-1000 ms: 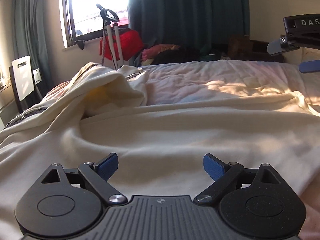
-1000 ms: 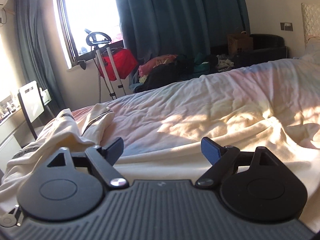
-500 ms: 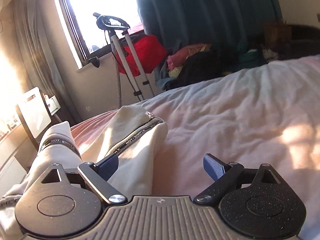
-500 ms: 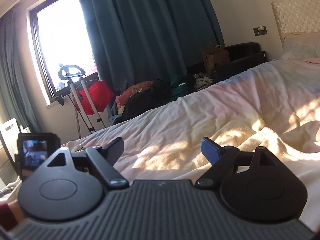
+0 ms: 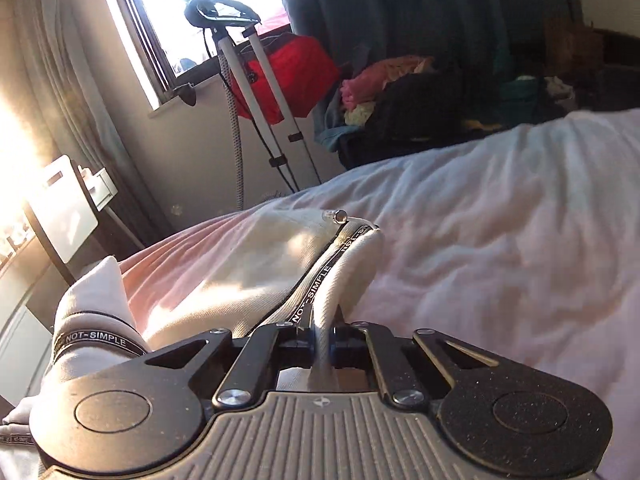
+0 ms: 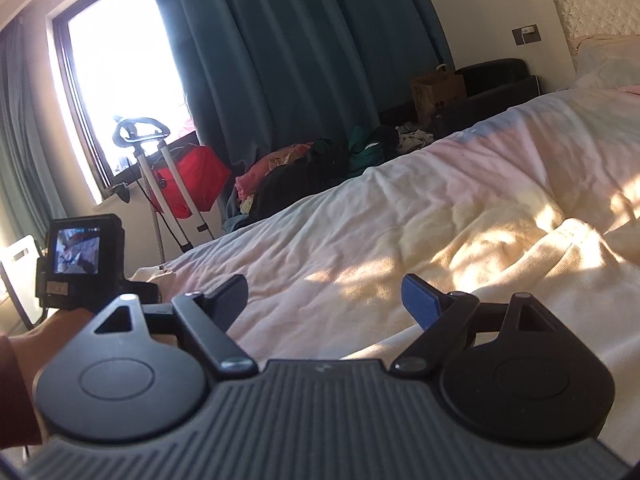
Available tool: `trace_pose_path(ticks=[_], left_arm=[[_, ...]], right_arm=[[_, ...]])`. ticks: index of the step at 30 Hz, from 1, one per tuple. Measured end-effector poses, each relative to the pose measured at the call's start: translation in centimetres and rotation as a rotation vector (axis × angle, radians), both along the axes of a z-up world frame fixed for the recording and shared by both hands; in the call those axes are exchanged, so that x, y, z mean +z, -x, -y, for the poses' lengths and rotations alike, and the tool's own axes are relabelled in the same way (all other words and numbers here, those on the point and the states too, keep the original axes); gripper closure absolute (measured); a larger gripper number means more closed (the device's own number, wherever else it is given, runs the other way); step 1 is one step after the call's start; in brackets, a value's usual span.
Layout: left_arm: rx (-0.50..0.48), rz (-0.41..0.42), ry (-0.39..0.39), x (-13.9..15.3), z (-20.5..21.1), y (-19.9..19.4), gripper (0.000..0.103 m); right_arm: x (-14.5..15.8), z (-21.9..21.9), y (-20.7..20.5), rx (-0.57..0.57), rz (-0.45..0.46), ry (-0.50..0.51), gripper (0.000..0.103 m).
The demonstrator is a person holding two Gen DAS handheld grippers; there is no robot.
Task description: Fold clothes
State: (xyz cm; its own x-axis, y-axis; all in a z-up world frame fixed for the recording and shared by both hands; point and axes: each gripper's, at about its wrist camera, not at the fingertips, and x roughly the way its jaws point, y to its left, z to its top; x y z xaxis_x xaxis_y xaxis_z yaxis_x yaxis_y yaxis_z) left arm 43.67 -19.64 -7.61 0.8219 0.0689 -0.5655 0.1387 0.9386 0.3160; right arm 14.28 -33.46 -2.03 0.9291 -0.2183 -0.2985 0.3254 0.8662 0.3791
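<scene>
left tool (image 5: 320,346): clamped on cream garment's (image 5: 248,280) zipper edge, likely a jacket | right tool (image 6: 324,300): fingers spread, over bed (image 6: 440,208)

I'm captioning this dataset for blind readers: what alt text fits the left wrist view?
The left hand-held gripper is shut on the edge of a cream garment with a "NOT-SIMPLE" printed band, lying on a bed with pale rumpled bedding. Behind are a bright window, a red bag and a pile of clothes.
</scene>
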Motion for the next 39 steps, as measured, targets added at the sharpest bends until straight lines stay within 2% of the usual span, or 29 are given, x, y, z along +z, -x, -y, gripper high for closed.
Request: trace_pose_path(ticks=[3, 8, 12, 16, 17, 19, 20, 21, 24, 28, 32, 37, 39], left_arm=[[-0.075, 0.036, 0.083, 3.3, 2.0, 1.3, 0.097], [-0.275, 0.086, 0.25, 8.8, 7.8, 4.3, 0.098], [-0.465, 0.116, 0.381, 11.8, 12.3, 7.4, 0.097], [-0.538, 0.008, 0.371, 8.9, 15.3, 8.2, 0.092], [-0.555, -0.02, 0.368, 8.2, 16.1, 8.4, 0.087], [-0.563, -0.068, 0.359, 6.7, 16.7, 8.7, 0.068], [-0.551, -0.087, 0.353, 6.0, 16.6, 8.8, 0.055], [-0.533, -0.086, 0.349, 5.6, 16.1, 9.0, 0.051], [-0.491, -0.084, 0.384, 5.3, 12.8, 10.3, 0.043], [-0.348, -0.053, 0.484, 5.9, 4.1, 13.7, 0.04], [-0.18, -0.018, 0.508, 6.6, -5.5, 19.5, 0.038], [-0.003, -0.021, 0.485, 6.4, -16.0, 26.3, 0.031], [0.044, -0.017, 0.508, 5.9, -19.3, 28.9, 0.028]], right_arm=[[0.7, 0.3, 0.9, -0.022, 0.02, -0.001, 0.018], [1.5, 0.9, 2.4, -0.094, 0.058, 0.016, 0.018], [1.7, 2.2, 3.8, -0.206, 0.121, 0.001, 0.018], [1.4, 4.2, 4.6, -0.298, 0.15, -0.05, 0.017], [1.2, 4.5, 4.5, -0.307, 0.146, -0.057, 0.017], [0.8, 5.3, 4.4, -0.321, 0.137, -0.073, 0.017], [0.6, 5.4, 4.2, -0.319, 0.129, -0.081, 0.017], [0.4, 5.6, 4.1, -0.316, 0.122, -0.088, 0.017], [0.1, 5.9, 3.8, -0.304, 0.112, -0.108, 0.017], [0.4, 5.4, 4.4, -0.274, 0.162, -0.095, 0.017], [0.3, 5.7, 3.8, -0.168, 0.143, -0.154, 0.016], [-1.5, 6.8, 1.5, 0.076, 0.036, -0.393, 0.016], [-2.6, 6.9, 0.4, 0.19, -0.019, -0.518, 0.015]])
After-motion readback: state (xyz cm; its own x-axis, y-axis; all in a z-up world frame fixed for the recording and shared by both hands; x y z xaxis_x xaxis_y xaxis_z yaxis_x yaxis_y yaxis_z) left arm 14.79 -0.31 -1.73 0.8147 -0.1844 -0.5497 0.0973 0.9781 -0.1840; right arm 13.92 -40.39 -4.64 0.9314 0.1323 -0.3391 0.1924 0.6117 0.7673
